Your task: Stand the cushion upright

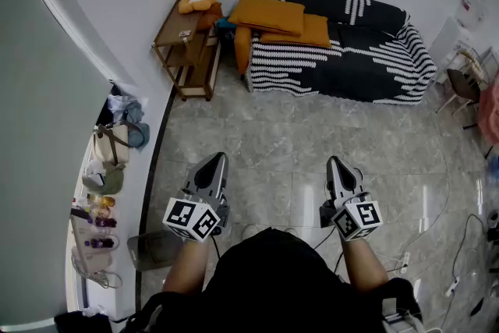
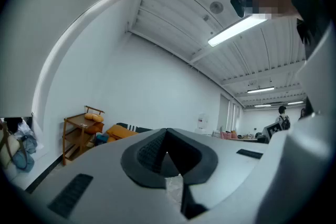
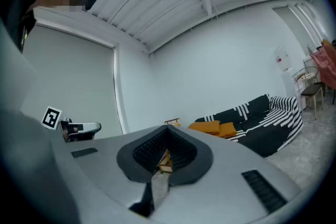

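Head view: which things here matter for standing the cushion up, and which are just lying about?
For the job: orange cushions, striped sofa, left gripper, right gripper.
Lying about: wooden trolley, hanging bags, chair.

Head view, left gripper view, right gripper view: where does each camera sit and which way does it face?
Head view: on the person's head, facing steeply down at the black-and-white striped sofa; both forearms, the left hand-held gripper and the right hand-held gripper show.
Left gripper view: on that hand-held gripper, level along its own shut jaws, toward the brown wooden shelf rack.
Right gripper view: likewise, toward the sofa.
Shared: all three show the flat orange fabric cushions on the sofa.
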Available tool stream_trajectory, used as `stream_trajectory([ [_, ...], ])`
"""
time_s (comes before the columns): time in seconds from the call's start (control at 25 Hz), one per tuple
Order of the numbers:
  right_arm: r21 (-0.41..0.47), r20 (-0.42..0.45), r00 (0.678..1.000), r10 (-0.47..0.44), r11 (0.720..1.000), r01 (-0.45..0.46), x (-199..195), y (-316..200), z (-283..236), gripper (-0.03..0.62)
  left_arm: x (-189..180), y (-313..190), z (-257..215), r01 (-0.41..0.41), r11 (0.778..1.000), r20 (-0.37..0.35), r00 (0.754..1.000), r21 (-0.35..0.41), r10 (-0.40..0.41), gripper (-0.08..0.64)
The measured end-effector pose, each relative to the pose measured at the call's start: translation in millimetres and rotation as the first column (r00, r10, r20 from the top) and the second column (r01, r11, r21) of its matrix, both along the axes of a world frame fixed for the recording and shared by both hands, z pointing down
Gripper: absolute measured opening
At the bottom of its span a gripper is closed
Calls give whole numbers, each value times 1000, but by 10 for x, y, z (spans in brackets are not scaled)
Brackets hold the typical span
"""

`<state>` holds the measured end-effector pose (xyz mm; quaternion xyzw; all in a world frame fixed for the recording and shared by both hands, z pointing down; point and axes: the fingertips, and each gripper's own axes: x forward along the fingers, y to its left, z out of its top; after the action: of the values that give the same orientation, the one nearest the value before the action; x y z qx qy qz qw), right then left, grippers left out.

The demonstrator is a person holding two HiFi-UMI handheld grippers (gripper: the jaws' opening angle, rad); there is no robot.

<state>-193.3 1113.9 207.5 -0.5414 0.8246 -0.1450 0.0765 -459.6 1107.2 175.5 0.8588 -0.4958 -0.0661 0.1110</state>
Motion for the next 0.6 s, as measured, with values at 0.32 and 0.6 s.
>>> stream_trajectory([
  [0.32, 7, 12, 1000, 3, 1000, -3, -163, -29, -35, 28, -179, -37, -14, -1, 1000, -2, 1000, 0, 1, 17],
  [0.6, -2, 34, 999, -4, 1000, 4, -304, -48, -19, 28, -311, -63, 83, -6, 999, -21, 1000, -40, 5, 17],
])
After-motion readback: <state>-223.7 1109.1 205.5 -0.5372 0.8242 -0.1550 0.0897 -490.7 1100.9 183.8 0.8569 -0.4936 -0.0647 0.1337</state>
